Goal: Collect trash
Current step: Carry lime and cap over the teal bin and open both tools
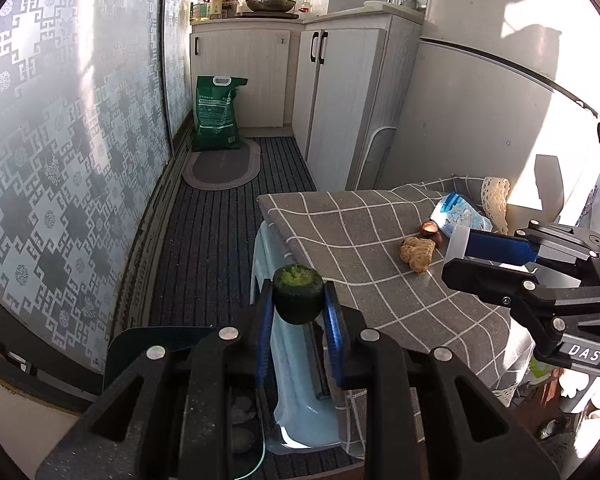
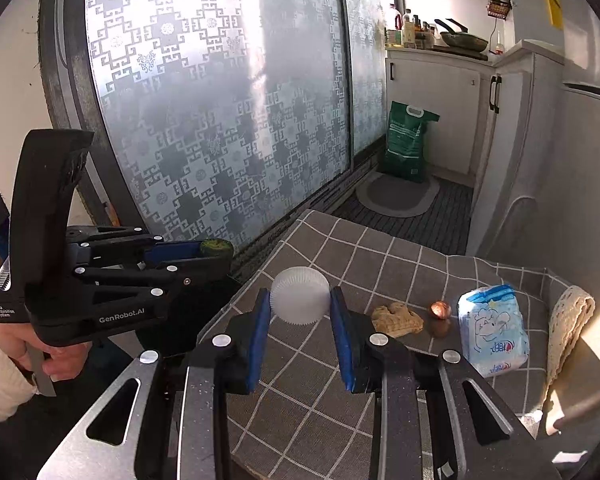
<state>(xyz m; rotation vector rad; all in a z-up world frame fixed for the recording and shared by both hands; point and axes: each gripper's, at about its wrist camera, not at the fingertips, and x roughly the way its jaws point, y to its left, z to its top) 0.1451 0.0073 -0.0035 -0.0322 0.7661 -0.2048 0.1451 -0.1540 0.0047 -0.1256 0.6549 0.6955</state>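
My left gripper (image 1: 298,300) is shut on a dark green cucumber stub (image 1: 298,294), held off the table's left edge over a light blue bin (image 1: 296,392); it also shows in the right wrist view (image 2: 216,250). My right gripper (image 2: 300,300) is shut on a white paper cupcake liner (image 2: 300,295), held above the grey checked tablecloth (image 2: 320,400); the liner also shows in the left wrist view (image 1: 457,244). On the cloth lie a piece of ginger (image 2: 398,319), a brown nutshell (image 2: 440,309) and a blue-white tissue pack (image 2: 492,328).
A frosted patterned sliding door (image 2: 220,100) runs along the left. A green sack (image 1: 216,118) and an oval mat (image 1: 222,164) lie on the striped floor by white cabinets (image 1: 340,92). A cream lace cloth (image 2: 568,320) hangs at the table's far right.
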